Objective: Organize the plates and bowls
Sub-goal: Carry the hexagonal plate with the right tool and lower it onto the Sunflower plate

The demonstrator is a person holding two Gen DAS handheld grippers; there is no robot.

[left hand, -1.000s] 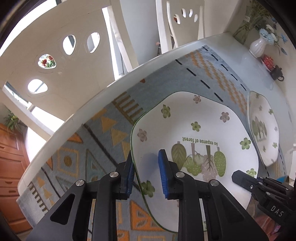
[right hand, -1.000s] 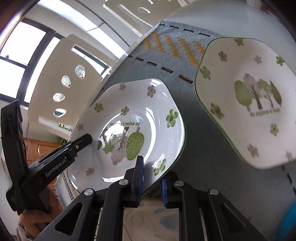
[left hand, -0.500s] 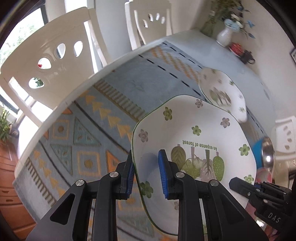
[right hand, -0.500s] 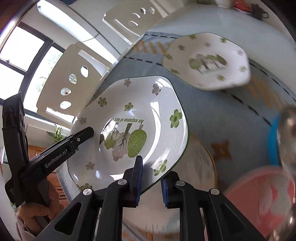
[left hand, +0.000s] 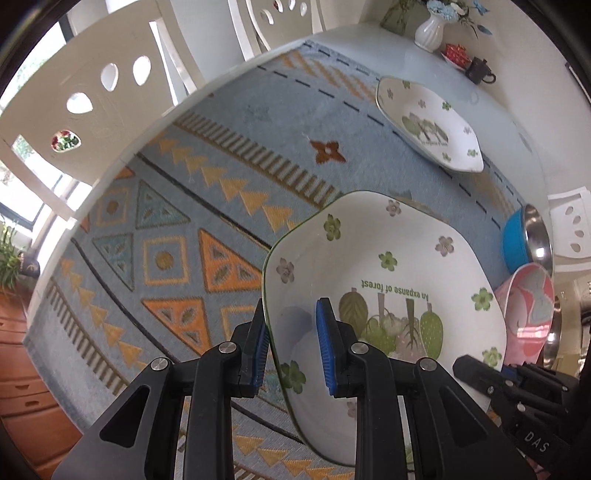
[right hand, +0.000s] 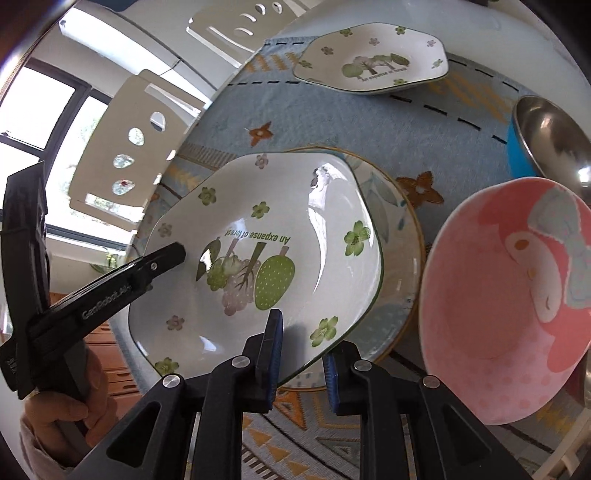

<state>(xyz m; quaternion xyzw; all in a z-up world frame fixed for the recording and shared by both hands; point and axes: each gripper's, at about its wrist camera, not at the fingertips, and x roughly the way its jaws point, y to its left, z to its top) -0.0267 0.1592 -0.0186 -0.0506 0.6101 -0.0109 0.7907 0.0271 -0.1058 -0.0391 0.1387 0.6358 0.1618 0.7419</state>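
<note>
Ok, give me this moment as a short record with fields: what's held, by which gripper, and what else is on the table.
held item: forest-print plate, lifted and tilted
left gripper: shut on the plate's rim
right gripper: shut on the opposite rim
below the plate: gold-rimmed leaf plate on the patterned tablecloth
other plate: matching forest-print plate, farther back
bowls: pink bowl, blue steel bowl
far end: white vase

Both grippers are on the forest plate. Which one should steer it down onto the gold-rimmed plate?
Right, probably. The right hand-held gripper pinches the forest plate at the rim overlapping the gold-rimmed plate, which its camera shows. The left hand-held gripper grips the far rim; its view hides that plate.
</note>
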